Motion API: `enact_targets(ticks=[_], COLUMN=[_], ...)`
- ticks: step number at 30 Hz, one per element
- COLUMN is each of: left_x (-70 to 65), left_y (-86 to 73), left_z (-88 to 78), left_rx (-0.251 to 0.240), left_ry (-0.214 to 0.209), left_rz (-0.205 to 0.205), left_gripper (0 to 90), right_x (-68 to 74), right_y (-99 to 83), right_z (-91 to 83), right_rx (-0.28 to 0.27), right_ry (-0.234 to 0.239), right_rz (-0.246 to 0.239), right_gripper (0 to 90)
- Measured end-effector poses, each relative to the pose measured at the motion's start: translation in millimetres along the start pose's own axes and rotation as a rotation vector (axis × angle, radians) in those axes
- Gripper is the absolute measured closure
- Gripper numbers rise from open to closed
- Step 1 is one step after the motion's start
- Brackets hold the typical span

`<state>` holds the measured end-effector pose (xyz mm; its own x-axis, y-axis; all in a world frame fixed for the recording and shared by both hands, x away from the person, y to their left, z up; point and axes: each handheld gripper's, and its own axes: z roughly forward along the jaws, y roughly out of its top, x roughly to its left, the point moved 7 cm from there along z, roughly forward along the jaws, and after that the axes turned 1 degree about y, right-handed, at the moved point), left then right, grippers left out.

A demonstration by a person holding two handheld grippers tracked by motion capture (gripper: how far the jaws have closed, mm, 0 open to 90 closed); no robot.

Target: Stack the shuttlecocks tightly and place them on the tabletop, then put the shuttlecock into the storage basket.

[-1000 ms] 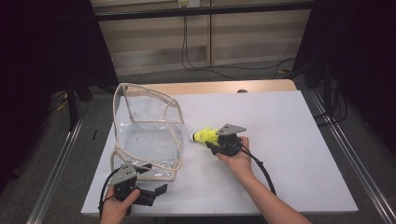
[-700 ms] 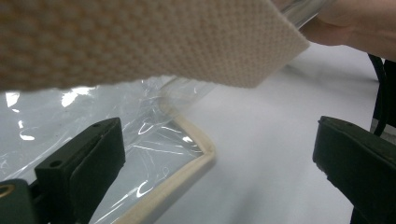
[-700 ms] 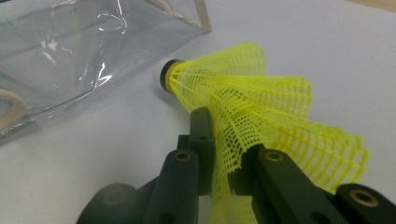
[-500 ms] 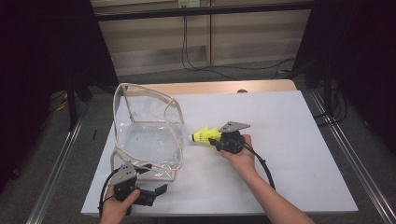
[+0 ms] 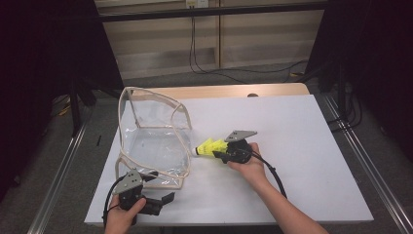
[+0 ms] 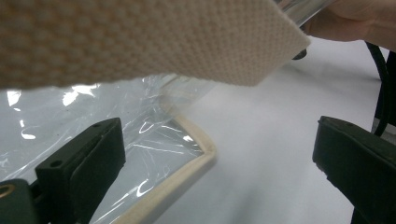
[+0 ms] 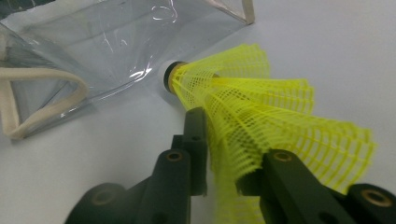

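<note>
White table (image 5: 302,146) held a clear bag (image 5: 153,141) at left. Right gripper (image 5: 219,152) clamped a yellow shuttlecock (image 5: 210,146), jaws just eased slightly, beside the bag. Left gripper (image 5: 163,199) gaped wide, near the bag's near corner.

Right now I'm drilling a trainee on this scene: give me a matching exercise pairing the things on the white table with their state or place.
Column one:
1. yellow mesh plastic shuttlecock
2. clear plastic bag with beige fabric trim
3. left gripper
4. right gripper

Column two:
A. jaws open, nothing between them
B. lies at the table's left
C. clamped by its skirt
D. shut on the yellow mesh

Pairs: 1-C, 2-B, 3-A, 4-D
</note>
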<state>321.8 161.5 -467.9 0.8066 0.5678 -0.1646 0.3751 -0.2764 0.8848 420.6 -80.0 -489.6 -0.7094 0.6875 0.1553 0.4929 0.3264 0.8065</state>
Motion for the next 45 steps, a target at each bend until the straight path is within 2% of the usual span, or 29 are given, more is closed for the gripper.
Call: enact_targets(ticks=[4, 7, 11, 15, 20, 30, 35, 45], left_x=[0.2, 0.2, 0.4, 0.3, 0.6, -0.2, 0.4, 0.1], left_y=[0.1, 0.2, 0.3, 0.1, 0.5, 0.5, 1.3, 2.5], left_z=[0.2, 0.3, 0.4, 0.3, 0.3, -0.2, 0.0, -0.9], left_rx=[0.0, 0.001, -0.001, -0.001, -0.003, -0.009, -0.009, -0.017], left_ry=[0.001, 0.002, 0.001, 0.001, 0.0, 0.001, 0.003, 0.003], left_rz=[-0.001, -0.001, -0.002, -0.002, -0.002, -0.007, -0.004, -0.008], left_gripper=[2.4, 2.4, 2.4, 2.4, 2.4, 2.5, 2.4, 2.1], right_x=[0.1, -1.3, -3.0, -2.7, -2.6, -9.8, -12.1, -14.0], right_y=[1.2, 1.6, 2.4, 4.3, 5.1, 9.7, 13.1, 27.6], right_z=[1.3, 4.0, 5.2, 3.4, -0.9, -21.5, -34.8, -57.6], right_rx=[-0.013, -0.013, -0.014, -0.006, 0.0, -0.01, 0.002, -0.031], right_ry=[-0.003, -0.024, -0.037, -0.036, -0.028, -0.025, -0.037, -0.035], right_rz=[-0.004, -0.013, -0.015, -0.029, -0.02, 0.011, -0.003, 0.015], right_gripper=[71.7, 71.1, 81.1, 83.3, 83.6, 83.5, 83.5, 83.4])
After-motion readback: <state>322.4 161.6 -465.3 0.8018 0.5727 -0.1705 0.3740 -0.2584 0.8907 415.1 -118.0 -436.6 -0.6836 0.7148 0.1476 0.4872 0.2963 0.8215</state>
